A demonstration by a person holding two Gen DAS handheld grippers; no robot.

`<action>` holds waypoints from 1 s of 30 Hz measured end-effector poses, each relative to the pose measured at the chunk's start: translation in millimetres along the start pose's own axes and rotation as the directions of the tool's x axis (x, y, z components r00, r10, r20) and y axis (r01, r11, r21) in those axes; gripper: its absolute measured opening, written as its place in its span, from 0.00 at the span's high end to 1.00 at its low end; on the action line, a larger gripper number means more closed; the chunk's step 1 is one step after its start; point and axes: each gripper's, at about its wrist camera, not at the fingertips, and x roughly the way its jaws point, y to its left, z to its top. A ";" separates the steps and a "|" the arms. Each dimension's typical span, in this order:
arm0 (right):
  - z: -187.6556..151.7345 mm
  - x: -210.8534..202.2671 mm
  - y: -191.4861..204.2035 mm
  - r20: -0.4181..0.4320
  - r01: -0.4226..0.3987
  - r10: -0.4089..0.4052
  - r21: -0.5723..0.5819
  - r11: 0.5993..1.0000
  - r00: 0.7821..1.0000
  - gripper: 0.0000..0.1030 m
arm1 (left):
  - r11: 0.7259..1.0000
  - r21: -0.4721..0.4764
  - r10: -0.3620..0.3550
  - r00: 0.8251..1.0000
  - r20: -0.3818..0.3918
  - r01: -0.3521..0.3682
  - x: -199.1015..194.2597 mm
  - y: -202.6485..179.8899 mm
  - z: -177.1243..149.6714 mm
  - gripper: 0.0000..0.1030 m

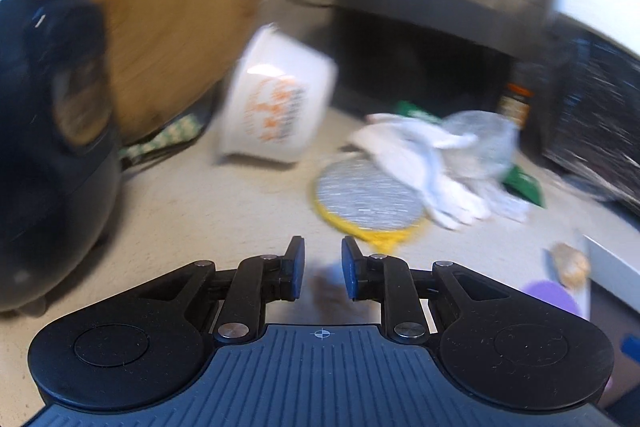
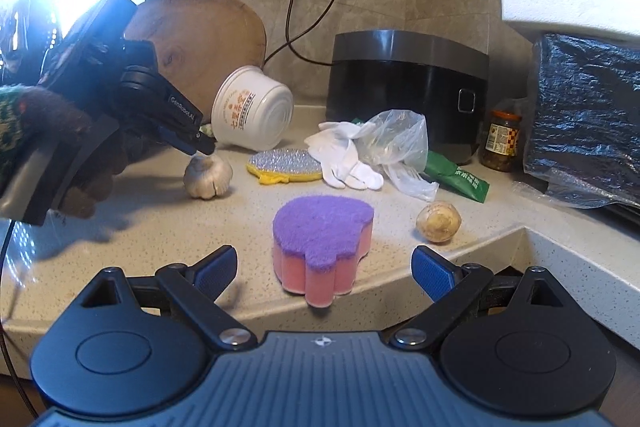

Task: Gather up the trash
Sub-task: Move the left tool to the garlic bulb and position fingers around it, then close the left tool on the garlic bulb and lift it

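A white paper cup point(image 2: 253, 113) with orange print lies on its side on the counter, also in the blurred left wrist view point(image 1: 276, 97). Beside it lie a white glove point(image 2: 347, 155), a clear plastic bag point(image 2: 396, 143) and a green wrapper point(image 2: 456, 177). My left gripper point(image 2: 204, 147) hovers just above a garlic bulb point(image 2: 208, 175); its own view point(image 1: 323, 273) shows the jaws narrowly apart with nothing between them. My right gripper point(image 2: 324, 269) is wide open and empty, in front of a purple-and-pink sponge point(image 2: 322, 247) at the counter's front edge.
A silver-and-yellow scrubber point(image 2: 285, 165), a piece of ginger point(image 2: 438, 221), a black rice cooker point(image 2: 408, 83), a jar point(image 2: 502, 141), a round wooden board point(image 2: 200, 35) and a black plastic-covered bin point(image 2: 588, 119) stand around. The counter point(image 2: 160, 227) steps down at the right.
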 end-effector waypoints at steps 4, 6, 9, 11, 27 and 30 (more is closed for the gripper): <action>-1.5 3.3 0.0 -0.010 0.006 -0.006 0.008 1.000 1.000 0.08 | 0.990 0.106 -0.089 0.996 -0.031 0.091 -4.9 -28.3 -6.6 0.77; -3.2 4.1 -0.5 -0.017 0.006 -0.006 0.015 1.000 1.000 0.08 | 0.988 0.128 -0.085 0.995 -0.048 0.091 -3.8 -40.4 -10.7 0.75; -4.4 2.8 -1.2 -0.019 0.007 -0.007 0.018 1.000 1.000 0.08 | 0.978 0.205 0.041 0.999 0.034 -0.047 -7.9 -53.5 -13.7 0.75; -5.4 1.3 -1.8 -0.019 0.008 -0.008 0.019 1.000 1.000 0.08 | 0.955 0.269 0.099 0.989 0.114 -0.126 -11.0 -58.4 -13.9 0.75; -12.6 1.5 -8.6 -0.046 0.006 -0.003 0.058 0.998 0.999 0.08 | 0.954 0.289 0.065 0.997 0.050 -0.077 3.4 -55.9 -23.9 0.63; -12.5 -0.2 -8.7 -0.048 0.010 -0.007 0.063 0.998 0.999 0.08 | 0.971 0.241 -0.006 0.999 0.041 -0.004 -3.3 -47.1 -21.7 0.63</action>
